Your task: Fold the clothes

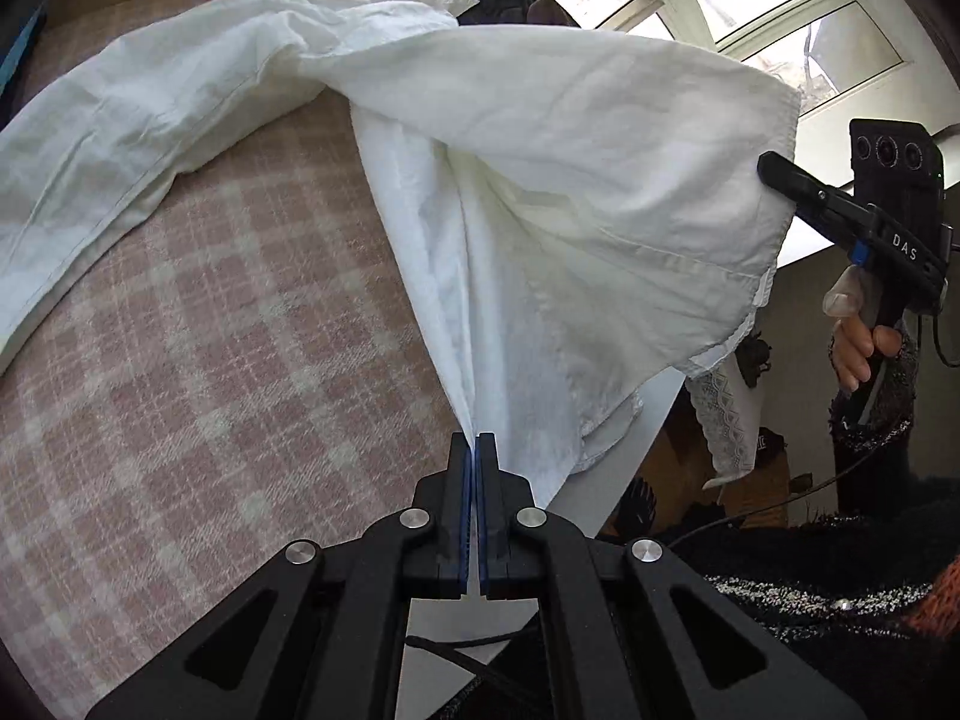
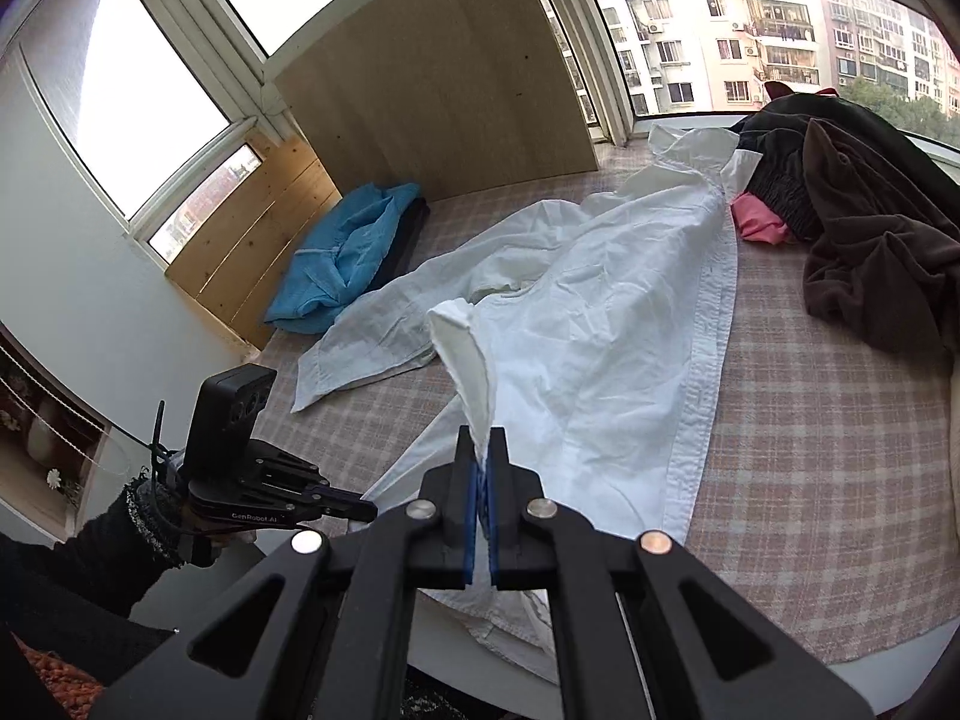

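A white shirt (image 2: 600, 324) lay spread across a bed with a pink-and-cream plaid cover (image 2: 810, 480), its collar toward the far window and its button placket running down the right side. One sleeve trailed off to the left over the cover. The near hem was lifted off the bed by both tools.

The left gripper (image 1: 477, 438) had its blue-padded jaws pressed together on a pinched fold of the shirt's fabric, which rose taut from the tips. The right gripper (image 2: 480, 450) was likewise clamped on a narrow peak of white cloth; in the left wrist view its black finger bit the shirt's edge, with a hand (image 1: 858, 342) wrapped round the handle below.

Around the shirt: a crumpled blue garment (image 2: 348, 252) lay at the far left of the bed against a wooden panel (image 2: 438, 72), well apart from the shirt. A heap of dark brown and black clothes (image 2: 870, 210) sat at the far right, with a pink piece (image 2: 759, 222) just beside the shirt's collar. Nothing lay on the shirt itself.

Readable writing: "DAS" (image 1: 904, 246) on the right tool's body, and "GenRobot.AI" (image 2: 255, 517) on the left tool's side.
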Tool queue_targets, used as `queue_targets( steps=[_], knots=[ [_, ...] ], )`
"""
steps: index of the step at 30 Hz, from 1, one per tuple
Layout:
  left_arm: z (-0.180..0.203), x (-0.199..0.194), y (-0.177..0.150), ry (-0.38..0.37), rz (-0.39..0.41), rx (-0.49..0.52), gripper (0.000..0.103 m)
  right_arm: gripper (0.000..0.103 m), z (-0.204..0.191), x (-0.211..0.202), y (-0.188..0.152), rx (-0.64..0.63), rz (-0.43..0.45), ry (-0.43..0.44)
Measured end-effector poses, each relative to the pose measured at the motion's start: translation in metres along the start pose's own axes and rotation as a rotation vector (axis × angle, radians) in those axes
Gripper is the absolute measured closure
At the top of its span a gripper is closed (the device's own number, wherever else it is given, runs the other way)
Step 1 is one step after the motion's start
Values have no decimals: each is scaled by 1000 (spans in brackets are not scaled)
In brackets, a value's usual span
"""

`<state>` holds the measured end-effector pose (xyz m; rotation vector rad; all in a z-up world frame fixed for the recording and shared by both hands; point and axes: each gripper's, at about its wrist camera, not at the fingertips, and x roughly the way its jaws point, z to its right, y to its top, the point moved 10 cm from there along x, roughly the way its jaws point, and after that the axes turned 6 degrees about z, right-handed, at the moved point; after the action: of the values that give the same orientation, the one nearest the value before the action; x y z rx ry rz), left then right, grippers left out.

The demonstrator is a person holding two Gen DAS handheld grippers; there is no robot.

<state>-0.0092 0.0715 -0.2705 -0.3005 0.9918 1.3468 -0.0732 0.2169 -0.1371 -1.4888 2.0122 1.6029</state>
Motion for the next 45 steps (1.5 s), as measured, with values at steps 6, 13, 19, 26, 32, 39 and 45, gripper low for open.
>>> queue_targets(
  steps=[6,13,19,26,32,39,45],
  knots=[
    [-44,10,-19,57,-30,-136,99,100,-46,82,-65,-56,-256,117],
    [-60,-41,-6,205,42,-55,99,94,-66,77,-86,-143,-403,220],
    [-46,-57,23,315,105,22,98,78,30,36,6,18,-286,178],
    [15,-43,61,280,191,60,83,73,108,56,79,-119,-225,54],
    [42,28,29,311,134,-63,84,73,197,116,130,-185,-292,-42],
    [121,49,-42,319,135,-212,83,73,251,147,185,-109,-263,7],
    [128,23,-81,528,222,-407,83,56,258,148,191,-209,-265,8]
  ],
)
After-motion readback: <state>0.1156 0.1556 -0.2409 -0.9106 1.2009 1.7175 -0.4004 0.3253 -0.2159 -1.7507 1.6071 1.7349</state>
